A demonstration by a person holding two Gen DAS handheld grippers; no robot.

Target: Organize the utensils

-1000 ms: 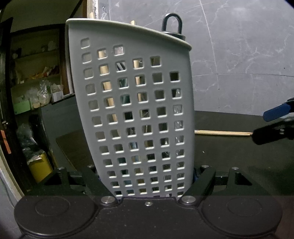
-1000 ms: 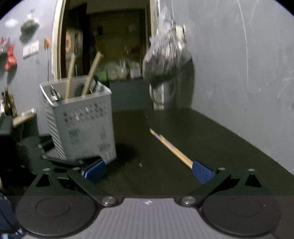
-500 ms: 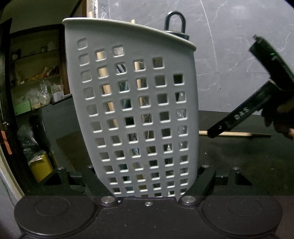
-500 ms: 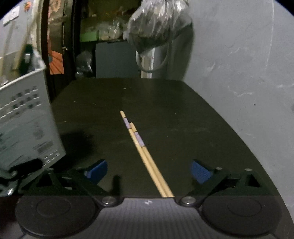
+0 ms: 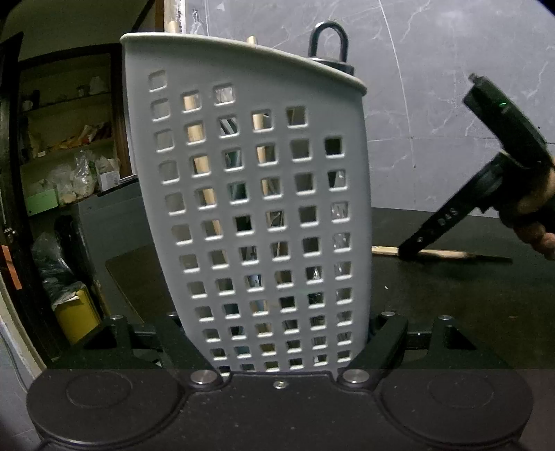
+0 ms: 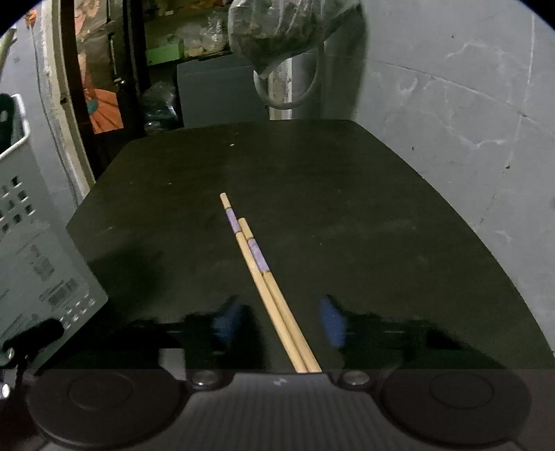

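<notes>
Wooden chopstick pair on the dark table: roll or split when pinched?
The two wooden chopsticks with purple bands look thin and round, so they probably roll. They lie loose, side by side, between the closing right tool, so one may slip. Likely stiff and light.

Home storeroom: grey marbled wall (image 5: 451, 69), dark table (image 6: 312, 180), cluttered shelves (image 5: 66, 145) of packets, hanging bag (image 6: 288, 31), yellow bin (image 5: 76, 315).

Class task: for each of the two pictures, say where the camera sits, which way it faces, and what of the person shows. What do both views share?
Left wrist: on the left tongs, level, facing the grey basket they clamp; a hand shows.
Right wrist: on the right tongs, tilted down at the chopsticks lying between the closing jaws; no body part shows.
Shared: basket, chopsticks, table.
</notes>
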